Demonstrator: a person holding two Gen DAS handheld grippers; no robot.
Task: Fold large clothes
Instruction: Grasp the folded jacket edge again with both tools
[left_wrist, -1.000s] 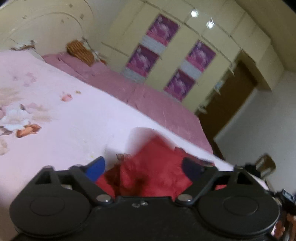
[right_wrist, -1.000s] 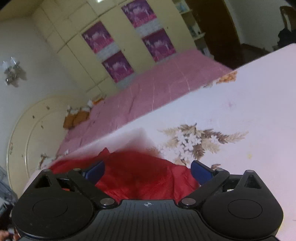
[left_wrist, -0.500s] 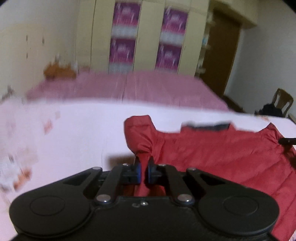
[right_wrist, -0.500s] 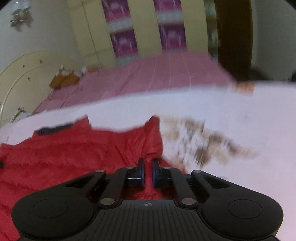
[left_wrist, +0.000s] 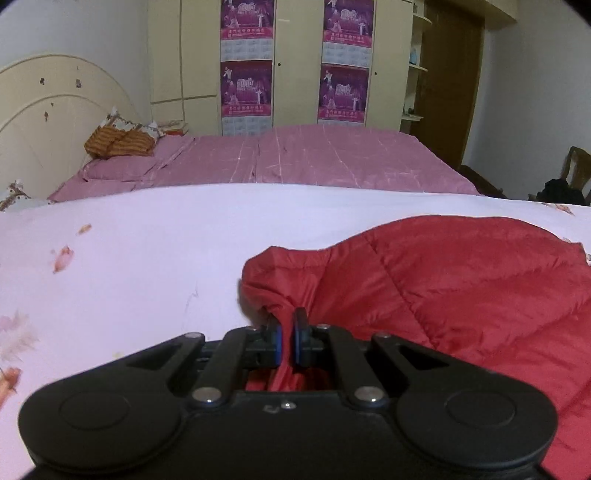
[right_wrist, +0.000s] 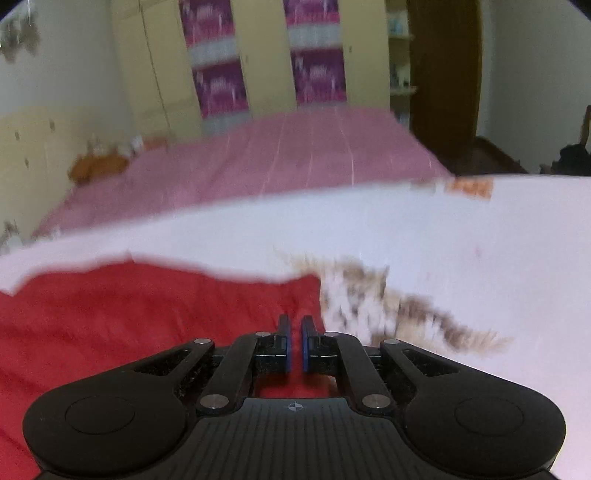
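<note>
A red quilted jacket (left_wrist: 443, 288) lies spread on a pale floral sheet (left_wrist: 147, 251). My left gripper (left_wrist: 287, 325) is shut on a bunched left corner of the jacket, fabric pinched between its blue pads. In the right wrist view, which is blurred by motion, the jacket (right_wrist: 147, 317) fills the lower left. My right gripper (right_wrist: 295, 325) is shut on the jacket's right edge, over the sheet (right_wrist: 461, 258) with a brown flower print.
A pink bedspread (left_wrist: 295, 158) lies beyond the sheet, with an orange striped pillow (left_wrist: 118, 142) by the cream headboard (left_wrist: 55, 107). A cream wardrobe with purple posters (left_wrist: 288, 62) stands behind. A brown door (left_wrist: 450, 74) and a chair (left_wrist: 576, 173) are at the right.
Both grippers went from open to shut on the jacket's corners. The bunched jacket has been pulled out flatter and wider across the sheet, and both views have levelled.
</note>
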